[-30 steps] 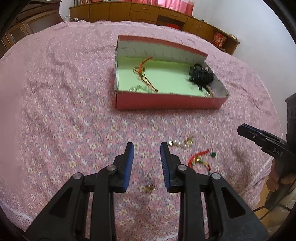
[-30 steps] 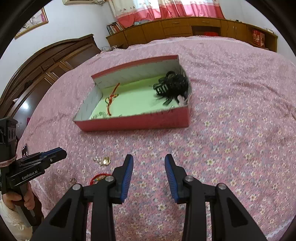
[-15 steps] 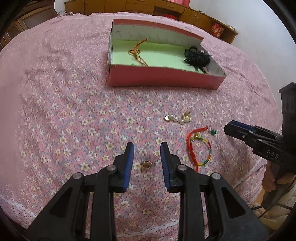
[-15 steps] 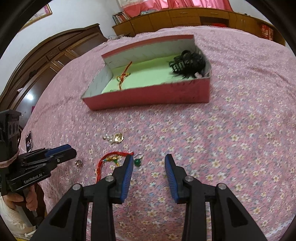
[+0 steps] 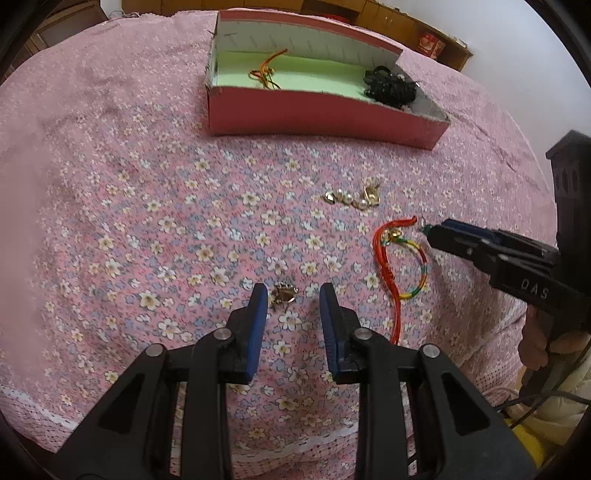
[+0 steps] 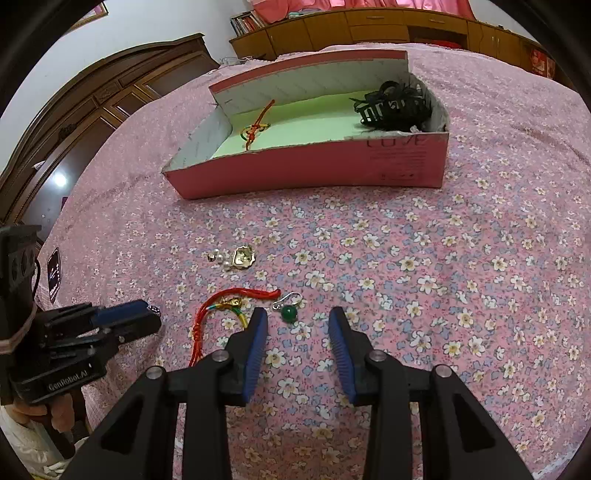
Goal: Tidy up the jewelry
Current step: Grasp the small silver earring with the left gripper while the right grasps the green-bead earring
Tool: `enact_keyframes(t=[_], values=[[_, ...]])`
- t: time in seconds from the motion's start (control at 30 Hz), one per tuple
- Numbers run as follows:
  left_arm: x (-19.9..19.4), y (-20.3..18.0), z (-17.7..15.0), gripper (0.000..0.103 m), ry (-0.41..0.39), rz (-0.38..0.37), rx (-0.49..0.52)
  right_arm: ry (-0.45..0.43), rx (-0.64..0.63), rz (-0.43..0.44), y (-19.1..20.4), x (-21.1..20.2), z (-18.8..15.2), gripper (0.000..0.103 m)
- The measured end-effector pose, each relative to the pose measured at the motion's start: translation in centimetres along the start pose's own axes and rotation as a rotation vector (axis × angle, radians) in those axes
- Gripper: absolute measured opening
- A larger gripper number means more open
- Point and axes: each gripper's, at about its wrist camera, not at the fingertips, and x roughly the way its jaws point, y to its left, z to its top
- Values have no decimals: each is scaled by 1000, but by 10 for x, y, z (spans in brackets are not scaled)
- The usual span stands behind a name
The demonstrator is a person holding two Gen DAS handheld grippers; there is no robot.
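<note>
A red box [image 5: 317, 114] with a green floor stands on the flowered bedspread; it also shows in the right wrist view [image 6: 314, 170]. It holds a red cord [image 5: 266, 70] and a black hair clip [image 5: 388, 86]. My left gripper [image 5: 293, 295] is open, with a small gold ring [image 5: 283, 292] between its fingertips on the cloth. My right gripper [image 6: 297, 315] is open around a green bead earring [image 6: 289, 312]. A red cord bracelet [image 5: 391, 254] and a pearl and gold piece [image 5: 356, 197] lie loose between the grippers and the box.
The pink flowered bedspread [image 5: 129, 184] covers the whole bed; its lace edge [image 5: 258, 456] runs close below the grippers. A dark wooden wardrobe [image 6: 92, 110] stands to the left and wooden cabinets [image 6: 369, 26] stand behind the bed.
Both grippers have moved down and forward toward the bedspread. The gold ring now lies between my left fingertips and the green earring between my right fingertips. The box looks farther up in both views.
</note>
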Motion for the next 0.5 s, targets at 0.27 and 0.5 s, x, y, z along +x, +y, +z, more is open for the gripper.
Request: enact_keyframes(t=[0.27, 0.5], values=[[4, 0, 1, 16, -4, 12, 18, -2, -11, 5, 0, 6, 0, 33], [7, -4, 3, 6, -11, 21, 45, -2, -24, 19, 6, 10, -2, 29]])
